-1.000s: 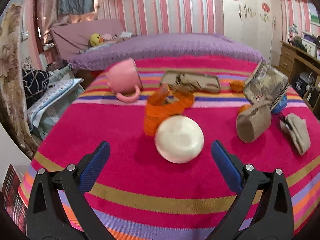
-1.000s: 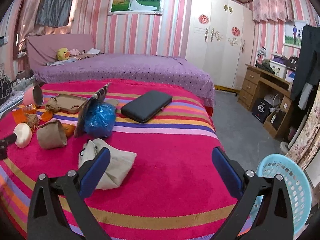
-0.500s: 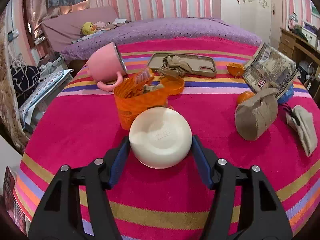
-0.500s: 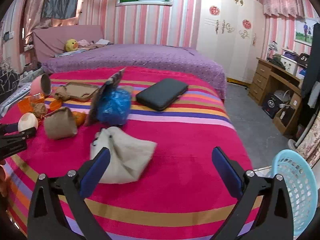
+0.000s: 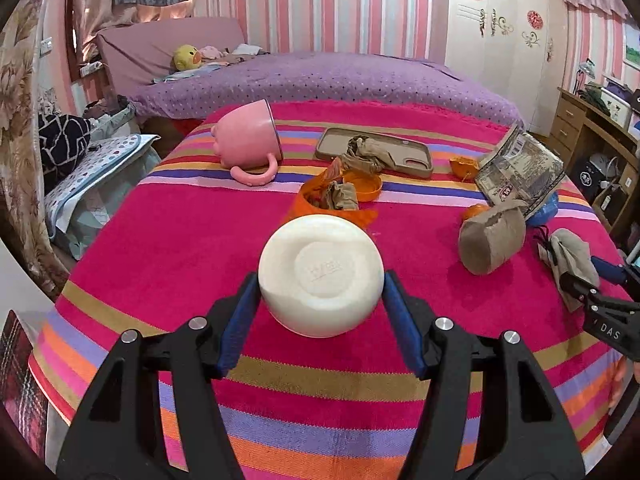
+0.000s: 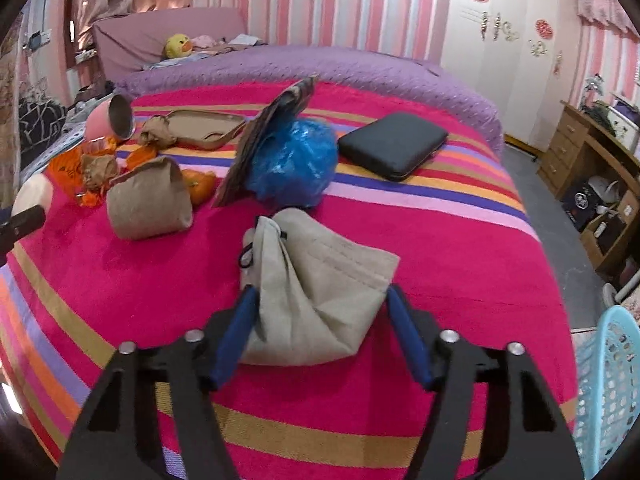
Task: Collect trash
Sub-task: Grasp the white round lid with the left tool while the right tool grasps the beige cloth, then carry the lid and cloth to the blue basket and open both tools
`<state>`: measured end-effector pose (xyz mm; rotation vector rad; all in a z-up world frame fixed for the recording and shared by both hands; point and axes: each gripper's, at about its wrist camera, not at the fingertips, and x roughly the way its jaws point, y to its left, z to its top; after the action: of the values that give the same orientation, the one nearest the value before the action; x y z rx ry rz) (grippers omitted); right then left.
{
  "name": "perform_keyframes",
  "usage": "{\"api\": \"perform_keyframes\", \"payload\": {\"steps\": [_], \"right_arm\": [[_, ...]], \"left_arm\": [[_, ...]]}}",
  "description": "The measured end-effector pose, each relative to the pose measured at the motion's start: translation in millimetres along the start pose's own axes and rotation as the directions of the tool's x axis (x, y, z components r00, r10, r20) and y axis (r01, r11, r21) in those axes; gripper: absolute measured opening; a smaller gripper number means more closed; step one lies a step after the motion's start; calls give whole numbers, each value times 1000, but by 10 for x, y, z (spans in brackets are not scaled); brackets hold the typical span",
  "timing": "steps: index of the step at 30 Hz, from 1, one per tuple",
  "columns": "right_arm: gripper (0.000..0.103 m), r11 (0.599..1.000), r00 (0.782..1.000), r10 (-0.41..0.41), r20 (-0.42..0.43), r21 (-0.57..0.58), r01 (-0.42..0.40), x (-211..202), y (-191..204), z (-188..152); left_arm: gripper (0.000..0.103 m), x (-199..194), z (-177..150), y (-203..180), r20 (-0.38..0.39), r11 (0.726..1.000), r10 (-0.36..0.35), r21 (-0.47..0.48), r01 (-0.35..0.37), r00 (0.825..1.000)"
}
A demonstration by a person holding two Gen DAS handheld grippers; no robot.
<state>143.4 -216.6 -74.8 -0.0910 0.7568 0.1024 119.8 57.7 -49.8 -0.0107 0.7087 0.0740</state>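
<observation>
My left gripper [image 5: 320,292] is shut on a cream round bowl [image 5: 320,274], held bottom toward the camera above the striped bedspread [image 5: 180,248]. Behind it lies an orange plastic bag [image 5: 320,200] with crumpled brown paper. My right gripper [image 6: 320,312] has its blue pads on both sides of a beige cloth pouch [image 6: 316,292] lying on the bedspread [image 6: 440,260]; both pads touch it. A brown paper bag [image 6: 148,204] and a blue plastic bag [image 6: 296,164] lie beyond. The pouch also shows in the left wrist view [image 5: 570,256].
A pink mug [image 5: 248,140] lies on its side, with a tan phone case [image 5: 384,148] and a printed packet [image 5: 520,172] nearby. A black case [image 6: 394,144] lies far right. A light blue basket [image 6: 608,392] stands on the floor at the right.
My left gripper closed on the cream bowl and lifted it slightly. My right gripper moved forward to the beige pouch and narrowed around it.
</observation>
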Motion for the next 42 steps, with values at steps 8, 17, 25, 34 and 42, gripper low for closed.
{"api": "perform_keyframes", "payload": {"steps": [8, 17, 25, 34, 42], "right_arm": [[21, 995, 993, 95, 67, 32, -98, -163, -136, -18], [21, 996, 990, 63, 127, 52, -70, -509, -720, -77], [21, 989, 983, -14, 184, 146, -13, -987, -1726, -226], [21, 934, 961, -247, 125, 296, 201, -1381, -2870, -753], [21, 879, 930, -363, 56, 351, 322, -1473, -3413, -1204]], "left_arm": [[61, -74, 49, -243, 36, 1000, 5, 24, -6, 999], [61, -198, 150, -761, 98, 999, 14, 42, -19, 995], [61, -457, 280, -1616, 178, 994, -44, 107, 25, 983], [61, -593, 57, -3000, 157, 955, -238, 218, 201, 959], [61, -608, -340, -4002, 31, 892, -364, 301, 338, 931]]}}
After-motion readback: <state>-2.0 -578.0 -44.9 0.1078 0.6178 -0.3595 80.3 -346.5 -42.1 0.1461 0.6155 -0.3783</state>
